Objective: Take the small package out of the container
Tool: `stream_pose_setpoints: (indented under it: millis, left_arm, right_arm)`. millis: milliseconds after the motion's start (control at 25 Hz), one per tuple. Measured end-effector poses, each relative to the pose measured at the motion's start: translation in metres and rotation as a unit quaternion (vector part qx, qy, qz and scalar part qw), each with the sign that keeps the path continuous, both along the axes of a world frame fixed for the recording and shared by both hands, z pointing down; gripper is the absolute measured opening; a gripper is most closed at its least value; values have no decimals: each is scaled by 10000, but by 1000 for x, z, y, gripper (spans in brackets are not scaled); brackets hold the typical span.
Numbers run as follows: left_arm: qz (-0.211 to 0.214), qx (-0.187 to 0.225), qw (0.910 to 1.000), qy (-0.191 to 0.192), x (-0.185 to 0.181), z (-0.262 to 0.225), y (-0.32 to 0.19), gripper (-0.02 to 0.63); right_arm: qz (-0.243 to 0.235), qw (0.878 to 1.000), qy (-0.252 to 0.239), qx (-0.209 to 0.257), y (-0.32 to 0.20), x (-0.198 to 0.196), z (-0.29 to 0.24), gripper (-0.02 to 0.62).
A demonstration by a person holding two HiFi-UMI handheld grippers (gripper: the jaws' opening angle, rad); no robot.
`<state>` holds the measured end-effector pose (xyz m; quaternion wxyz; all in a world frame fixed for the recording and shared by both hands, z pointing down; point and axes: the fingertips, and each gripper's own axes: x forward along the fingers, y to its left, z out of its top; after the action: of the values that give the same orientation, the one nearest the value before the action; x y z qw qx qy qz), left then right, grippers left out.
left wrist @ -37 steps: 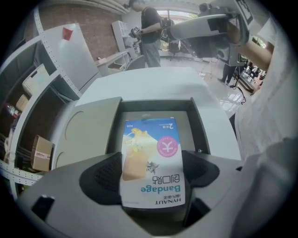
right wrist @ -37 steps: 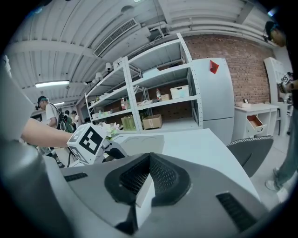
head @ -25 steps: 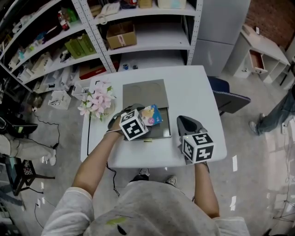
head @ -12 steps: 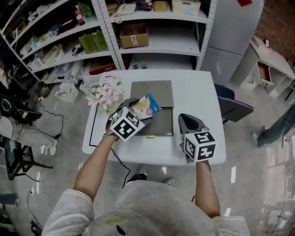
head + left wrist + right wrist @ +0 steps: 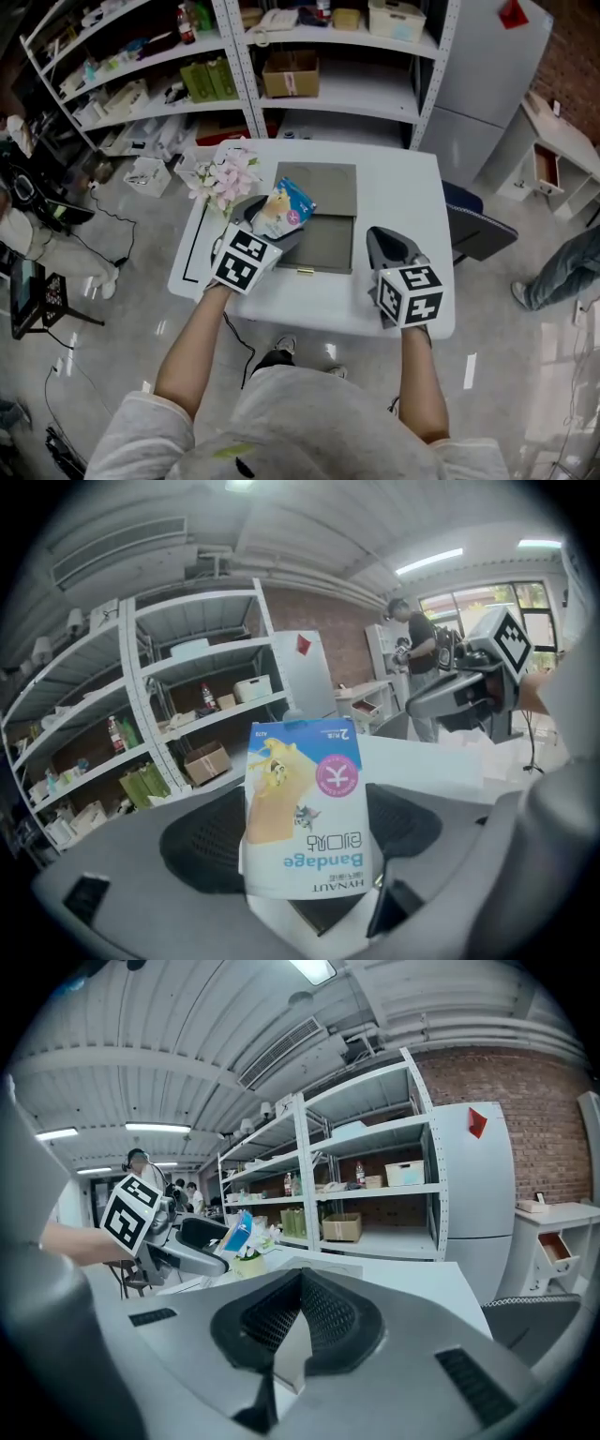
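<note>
My left gripper (image 5: 267, 217) (image 5: 302, 841) is shut on the small bandage package (image 5: 282, 208) (image 5: 306, 808), a blue, white and yellow pouch. It holds the package in the air above the left edge of the grey container (image 5: 323, 246), an open flat box with its lid (image 5: 317, 187) laid back on the white table (image 5: 403, 195). My right gripper (image 5: 386, 248) (image 5: 298, 1321) is shut with nothing in it, at the table's right front. In the right gripper view the left gripper (image 5: 192, 1241) with the package (image 5: 237, 1234) shows at left.
A pot of pink flowers (image 5: 223, 176) stands at the table's left rear. Metal shelving (image 5: 309, 66) with boxes lines the far side. A dark chair (image 5: 473, 225) sits to the right. A person's legs (image 5: 561, 272) show at far right.
The left gripper has lifted the package up and out of the container, moving leftward and away. The right gripper has stayed put.
</note>
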<state>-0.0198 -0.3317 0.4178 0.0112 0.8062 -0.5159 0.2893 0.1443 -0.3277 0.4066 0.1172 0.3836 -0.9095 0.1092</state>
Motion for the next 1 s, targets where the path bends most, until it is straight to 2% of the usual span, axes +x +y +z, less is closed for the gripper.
stream_pose_setpoints:
  millis: [240, 480, 640, 1000]
  left_arm:
    - [-759, 537, 9938, 604, -20, -22, 21, 407]
    - [-1456, 962, 9761, 1298, -40, -34, 42, 407]
    - [-1605, 995, 9703, 1510, -47, -31, 50, 407]
    - [-1618, 974, 9704, 1506, -50, -29, 53, 405]
  right_arm:
    - [-76, 9999, -88, 82, 7, 1, -7, 6]
    - [-43, 9998, -109, 132, 11, 4, -6, 6]
    - [-32, 9998, -122, 139, 11, 5, -5, 6]
    - [-66, 9998, -121, 158, 13, 0, -6, 6]
